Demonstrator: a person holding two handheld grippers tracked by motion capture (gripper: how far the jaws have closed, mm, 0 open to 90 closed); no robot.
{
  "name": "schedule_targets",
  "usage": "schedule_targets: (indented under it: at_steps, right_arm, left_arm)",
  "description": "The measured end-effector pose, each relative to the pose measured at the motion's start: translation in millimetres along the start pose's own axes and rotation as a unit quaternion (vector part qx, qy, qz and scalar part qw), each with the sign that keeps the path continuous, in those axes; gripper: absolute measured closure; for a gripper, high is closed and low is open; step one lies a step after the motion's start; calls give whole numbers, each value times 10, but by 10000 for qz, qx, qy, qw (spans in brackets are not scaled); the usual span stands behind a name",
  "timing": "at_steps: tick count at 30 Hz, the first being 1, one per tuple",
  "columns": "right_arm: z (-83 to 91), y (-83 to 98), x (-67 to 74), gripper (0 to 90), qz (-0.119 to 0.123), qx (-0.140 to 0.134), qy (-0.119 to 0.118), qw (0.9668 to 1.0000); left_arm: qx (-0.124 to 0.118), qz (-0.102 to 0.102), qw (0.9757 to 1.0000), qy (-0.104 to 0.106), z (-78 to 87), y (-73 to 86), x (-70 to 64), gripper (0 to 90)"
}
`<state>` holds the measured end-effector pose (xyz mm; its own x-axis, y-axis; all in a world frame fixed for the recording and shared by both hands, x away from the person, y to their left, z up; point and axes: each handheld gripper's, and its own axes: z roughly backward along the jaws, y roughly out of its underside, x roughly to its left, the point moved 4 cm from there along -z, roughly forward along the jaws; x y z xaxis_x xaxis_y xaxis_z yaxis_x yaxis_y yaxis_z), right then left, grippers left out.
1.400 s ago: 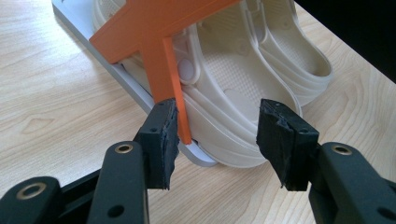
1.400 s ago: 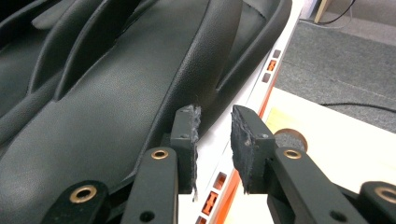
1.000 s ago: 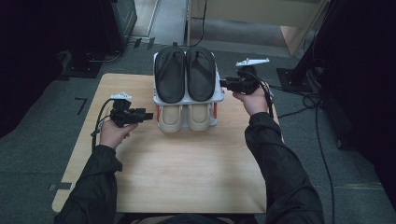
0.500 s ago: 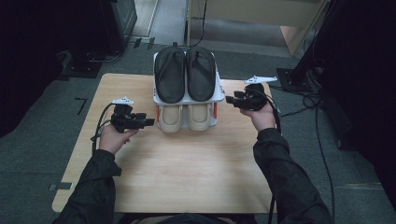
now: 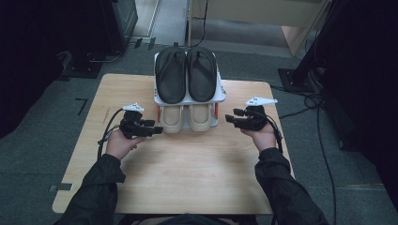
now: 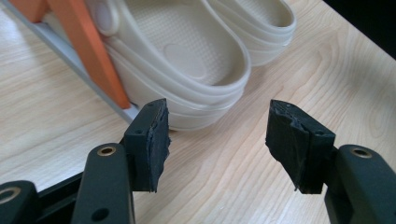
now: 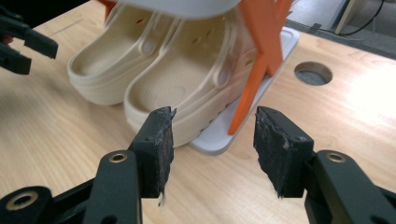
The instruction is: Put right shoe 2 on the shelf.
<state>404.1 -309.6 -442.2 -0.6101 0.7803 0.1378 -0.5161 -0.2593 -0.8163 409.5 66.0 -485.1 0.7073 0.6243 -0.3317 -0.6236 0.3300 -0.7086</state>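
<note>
A white two-shelf shoe rack (image 5: 220, 95) stands at the back middle of the wooden table (image 5: 187, 168). A pair of black flip-flops (image 5: 187, 75) lies on its top shelf, and a pair of beige clogs (image 5: 187, 117) sits below. My left gripper (image 5: 157, 128) hovers just left of the clogs and points at them. Its jaws have just been opening, with nothing between them (image 6: 217, 112). My right gripper (image 5: 230, 119) is to the right of the rack, aimed at the right clog (image 7: 187, 84). Its jaws have also just been opening and are empty (image 7: 215, 116).
Orange struts (image 7: 261, 51) hold up the rack's shelf over its grey base (image 7: 219, 140). A round cable hole (image 7: 313, 73) lies in the table behind the rack. Cables (image 5: 324, 140) trail over the dark floor to the right.
My right hand has come down from beside the top shelf to the level of the clogs. My left hand has shifted slightly nearer and toward the rack. Both pairs of jaws stand wider.
</note>
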Motion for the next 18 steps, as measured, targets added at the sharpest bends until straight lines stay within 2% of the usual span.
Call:
schedule_targets:
  at_steps: [6, 11, 13, 15, 16, 18]
  right_arm:
    - [30, 174, 82, 467, 8, -191, -101, 9998]
    - [39, 335, 164, 450, -18, -198, -184, 9996]
    - [43, 402, 193, 436, -62, -171, -246, 9995]
    - [42, 463, 215, 411, -60, -259, -154, 9995]
    - [42, 495, 227, 425, -34, -293, -108, 9995]
    - [47, 558, 273, 440, -176, -273, -273, 9991]
  left_arm:
    - [108, -190, 9998, -14, -49, 40, -101, 390]
    - [175, -252, 9995, 48, -51, 72, -198, 374]
    - [100, -364, 9993, 31, -43, 81, -254, 371]
    - [28, -380, 9992, 98, -39, 96, -309, 363]
    - [-70, -422, 9991, 55, -38, 107, -339, 348]
    - [-200, -657, 9976, -93, -13, 137, -412, 340]
